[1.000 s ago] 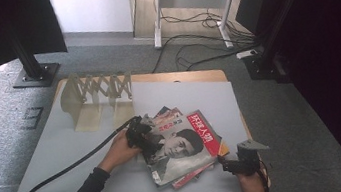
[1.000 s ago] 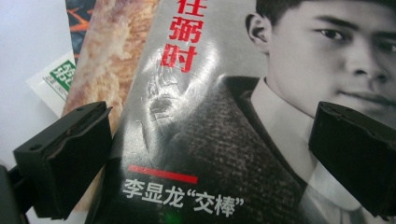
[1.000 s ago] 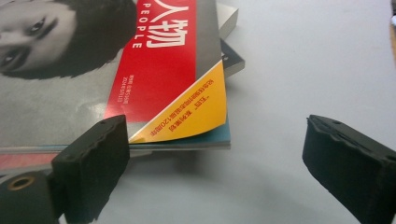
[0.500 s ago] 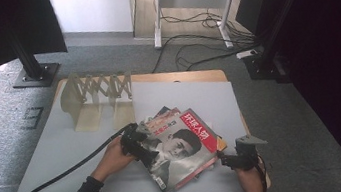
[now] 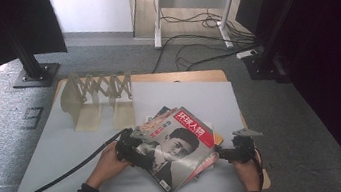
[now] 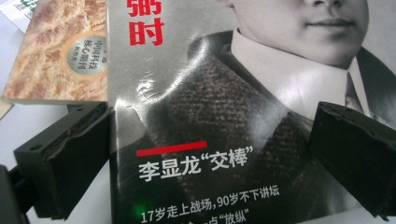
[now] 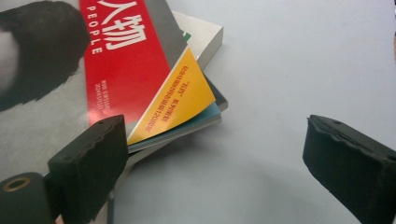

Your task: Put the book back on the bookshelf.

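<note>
Two grippers flank our stack of magazines (image 5: 181, 147) on the grey mat (image 5: 64, 141). Our left gripper (image 5: 133, 149) sits at the left edge of the top magazine (image 6: 224, 116), the one with the portrait cover; its jaws are spread wide, straddling the cover without clamping it. Our right gripper (image 5: 225, 155) lies just beside the stack's right corner, jaws parted over bare mat. A wooden accordion rack (image 5: 97, 93) stands behind.
</note>
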A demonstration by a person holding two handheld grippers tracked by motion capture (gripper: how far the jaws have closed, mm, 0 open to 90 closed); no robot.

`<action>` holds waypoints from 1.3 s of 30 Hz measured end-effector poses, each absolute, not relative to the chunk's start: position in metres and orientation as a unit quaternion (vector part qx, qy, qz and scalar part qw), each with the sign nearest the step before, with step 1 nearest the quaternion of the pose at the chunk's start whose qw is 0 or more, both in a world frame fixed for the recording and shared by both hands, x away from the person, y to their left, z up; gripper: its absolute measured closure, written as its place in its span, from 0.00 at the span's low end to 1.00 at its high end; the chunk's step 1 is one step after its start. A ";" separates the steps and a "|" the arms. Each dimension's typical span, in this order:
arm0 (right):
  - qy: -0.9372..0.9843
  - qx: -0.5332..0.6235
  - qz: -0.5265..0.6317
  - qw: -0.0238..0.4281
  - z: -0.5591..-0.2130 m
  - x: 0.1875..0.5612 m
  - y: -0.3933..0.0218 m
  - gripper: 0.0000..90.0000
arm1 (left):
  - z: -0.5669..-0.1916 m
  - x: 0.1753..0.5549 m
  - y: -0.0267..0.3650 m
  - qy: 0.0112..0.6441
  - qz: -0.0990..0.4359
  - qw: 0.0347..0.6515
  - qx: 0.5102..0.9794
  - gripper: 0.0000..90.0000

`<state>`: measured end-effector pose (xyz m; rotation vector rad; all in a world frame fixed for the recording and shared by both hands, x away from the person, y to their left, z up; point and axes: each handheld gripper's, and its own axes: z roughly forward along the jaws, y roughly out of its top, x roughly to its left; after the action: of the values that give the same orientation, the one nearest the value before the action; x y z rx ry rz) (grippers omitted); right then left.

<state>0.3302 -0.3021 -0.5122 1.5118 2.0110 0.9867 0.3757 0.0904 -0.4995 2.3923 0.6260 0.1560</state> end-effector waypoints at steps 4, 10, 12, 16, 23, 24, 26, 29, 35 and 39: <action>0.725 0.549 0.355 0.217 -0.512 0.337 -0.302 0.07 | -0.501 0.371 0.092 0.240 0.065 0.328 0.911 0.00; 0.727 0.549 0.346 0.222 -0.511 0.346 -0.299 0.07 | -0.502 0.364 0.094 0.240 0.067 0.330 0.911 0.00; 0.729 0.549 0.342 0.226 -0.511 0.351 -0.298 0.07 | -0.502 0.361 0.095 0.239 0.069 0.329 0.911 0.00; 0.732 0.548 0.336 0.225 -0.509 0.358 -0.297 0.08 | -0.503 0.357 0.096 0.237 0.071 0.328 0.912 0.00; 0.734 0.549 0.334 0.219 -0.508 0.367 -0.297 0.09 | -0.503 0.353 0.097 0.236 0.069 0.330 0.912 0.00; 0.734 0.550 0.334 0.219 -0.509 0.369 -0.297 0.09 | -0.503 0.350 0.097 0.235 0.069 0.329 0.912 0.00; 0.734 0.550 0.333 0.219 -0.509 0.372 -0.297 0.09 | -0.503 0.348 0.097 0.234 0.069 0.328 0.913 0.00; 0.734 0.551 0.332 0.218 -0.509 0.376 -0.296 0.09 | -0.503 0.346 0.096 0.236 0.068 0.327 0.913 0.00; 0.730 0.556 0.331 0.220 -0.509 0.390 -0.295 0.13 | -0.503 0.335 0.093 0.229 0.065 0.325 0.915 0.00; 0.728 0.557 0.333 0.222 -0.509 0.391 -0.295 0.13 | -0.504 0.334 0.093 0.234 0.064 0.330 0.912 0.00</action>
<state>0.3914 -0.2949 -0.5094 1.5397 2.0105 0.9196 0.3338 0.0926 -0.5039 2.3858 0.6122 0.1685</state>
